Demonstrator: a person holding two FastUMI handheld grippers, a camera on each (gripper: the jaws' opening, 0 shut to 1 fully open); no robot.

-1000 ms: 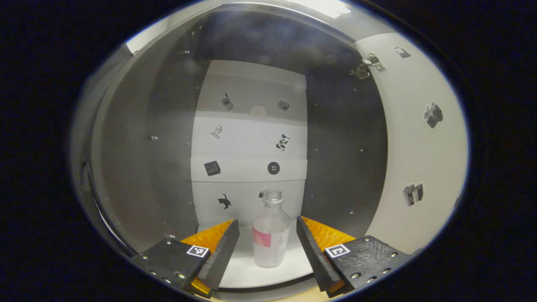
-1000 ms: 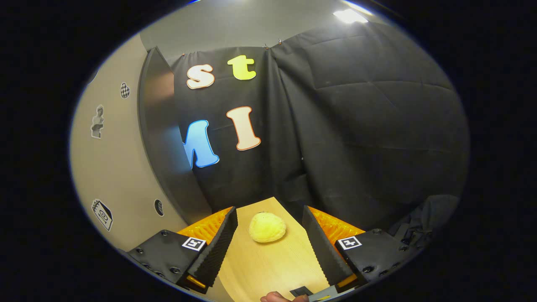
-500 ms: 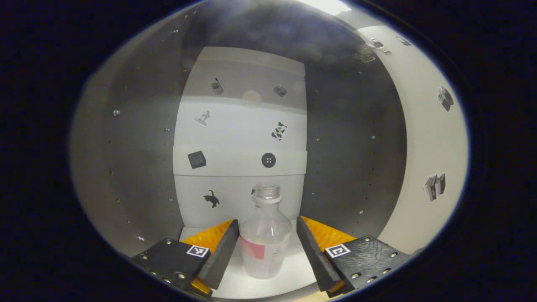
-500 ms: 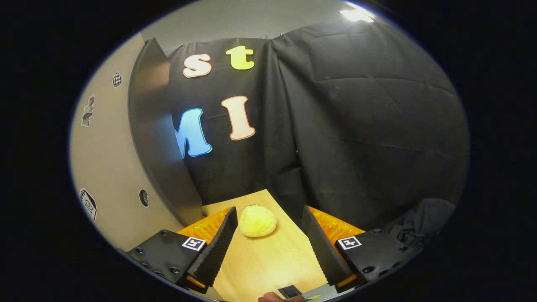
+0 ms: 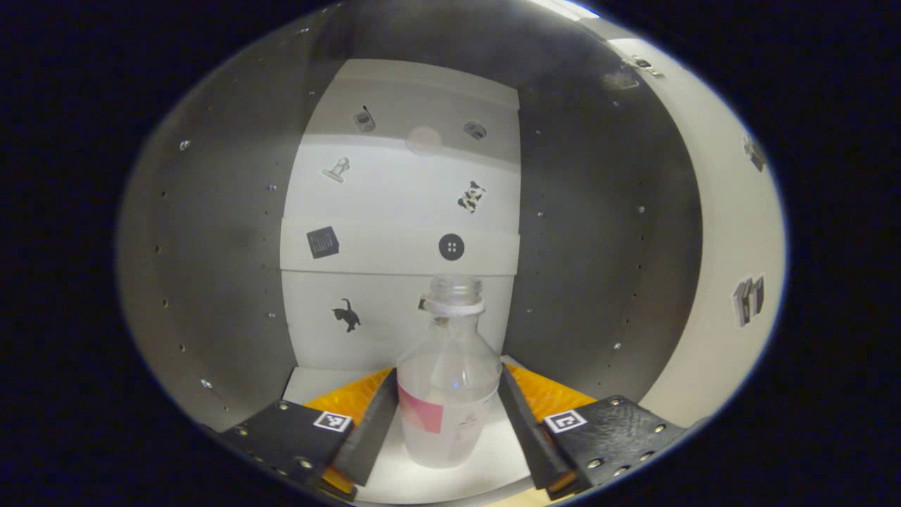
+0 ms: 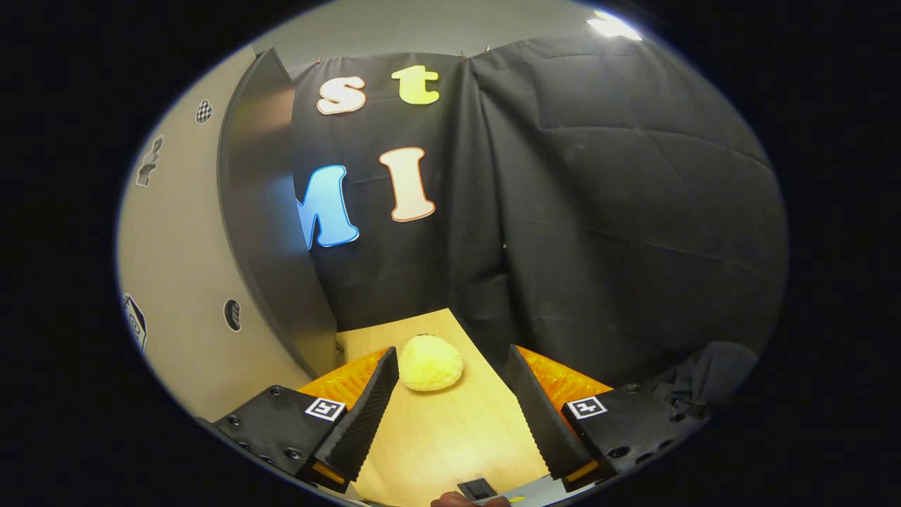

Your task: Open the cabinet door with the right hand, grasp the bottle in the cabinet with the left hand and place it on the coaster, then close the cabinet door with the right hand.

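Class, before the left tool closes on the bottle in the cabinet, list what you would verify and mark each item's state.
1. Cabinet door open: ok.
2. Bottle upright on the cabinet floor: ok.
3. Bottle between the left tool's fingers: ok.
4. Fingers already pressing the bottle: cannot tell.
5. Bottle capped: not ok, mouth looks open, so keep it level.
6. Right tool open, holding nothing, above the table: ok.

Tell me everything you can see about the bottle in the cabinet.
The bottle is clear, plastic-looking, round-shouldered, with a threaded neck, a white collar ring and no cap. A label with a pink patch wraps its lower body. It stands upright on the cabinet's white floor, between the left gripper's open fingers; whether either finger touches it is unclear.
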